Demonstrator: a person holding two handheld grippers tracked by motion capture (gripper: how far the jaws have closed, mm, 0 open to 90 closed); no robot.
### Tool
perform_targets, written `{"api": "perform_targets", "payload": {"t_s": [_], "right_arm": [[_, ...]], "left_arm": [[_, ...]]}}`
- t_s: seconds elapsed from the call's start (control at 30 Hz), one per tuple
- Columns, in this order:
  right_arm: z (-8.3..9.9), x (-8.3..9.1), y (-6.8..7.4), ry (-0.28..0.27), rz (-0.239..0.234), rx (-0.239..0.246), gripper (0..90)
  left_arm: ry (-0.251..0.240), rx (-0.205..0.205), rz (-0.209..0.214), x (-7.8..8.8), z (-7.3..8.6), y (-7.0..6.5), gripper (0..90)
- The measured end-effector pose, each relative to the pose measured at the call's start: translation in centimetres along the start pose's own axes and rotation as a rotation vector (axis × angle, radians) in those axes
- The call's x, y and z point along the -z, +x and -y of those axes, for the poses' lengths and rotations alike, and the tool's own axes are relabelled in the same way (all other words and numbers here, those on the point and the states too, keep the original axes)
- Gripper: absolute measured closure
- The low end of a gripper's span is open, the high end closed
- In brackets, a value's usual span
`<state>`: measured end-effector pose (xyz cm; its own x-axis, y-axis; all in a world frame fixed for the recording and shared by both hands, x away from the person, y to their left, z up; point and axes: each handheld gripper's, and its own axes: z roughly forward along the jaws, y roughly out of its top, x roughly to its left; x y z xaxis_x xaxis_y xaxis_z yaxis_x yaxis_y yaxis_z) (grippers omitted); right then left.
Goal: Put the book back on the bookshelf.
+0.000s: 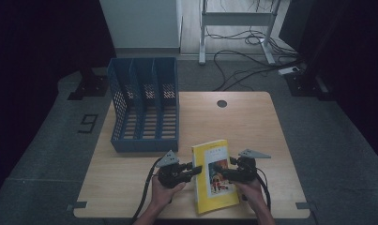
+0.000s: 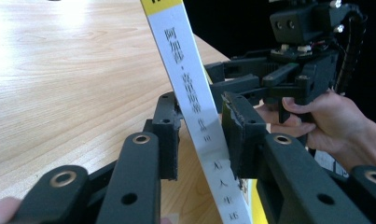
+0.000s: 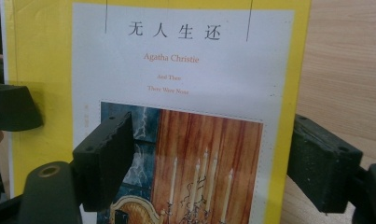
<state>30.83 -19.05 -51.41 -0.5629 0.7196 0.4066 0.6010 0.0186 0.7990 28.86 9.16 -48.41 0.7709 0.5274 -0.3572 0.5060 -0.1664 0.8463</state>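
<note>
Left gripper point(image 1: 192, 168) fingers clamped narrow, right gripper point(image 1: 223, 171) fingers spread wide

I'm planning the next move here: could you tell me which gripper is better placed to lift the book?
Left: the left gripper clamps the book's spine, while the right gripper stands open around the cover.

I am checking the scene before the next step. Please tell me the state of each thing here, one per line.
Yellow book: closed, spine edge lifted off the table.
Left claw: shut on the yellow book's spine.
Right claw: open, over the front cover.
Blue file rack: upright, its three slots empty.
</note>
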Motion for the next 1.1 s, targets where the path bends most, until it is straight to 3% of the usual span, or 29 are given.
{"api": "perform_targets", "payload": {"t_s": [0.1,0.33,0.5,0.67,1.1], "right_arm": [[-0.1,0.1,0.5,-0.02,-0.027,0.003,23.5],[-0.6,1.1,1.2,-0.067,-0.035,0.056,28.1],[-0.8,1.3,2.0,-0.064,-0.033,0.105,28.0],[-0.9,1.5,2.2,-0.069,-0.035,0.116,27.9],[-1.8,3.1,4.3,-0.14,-0.007,0.175,29.6]], "left_arm": [[0.003,-0.006,0.025,0.3,-0.2,-0.1,64.7],[-0.024,-0.025,0.001,0.8,-0.5,-0.7,66.3],[-0.022,-0.038,-0.013,1.2,-0.7,-1.1,67.2],[-0.03,-0.041,-0.012,1.3,-0.7,-1.4,69.1],[-0.127,-0.106,0.001,2.8,-1.5,-2.7,75.0]]}}
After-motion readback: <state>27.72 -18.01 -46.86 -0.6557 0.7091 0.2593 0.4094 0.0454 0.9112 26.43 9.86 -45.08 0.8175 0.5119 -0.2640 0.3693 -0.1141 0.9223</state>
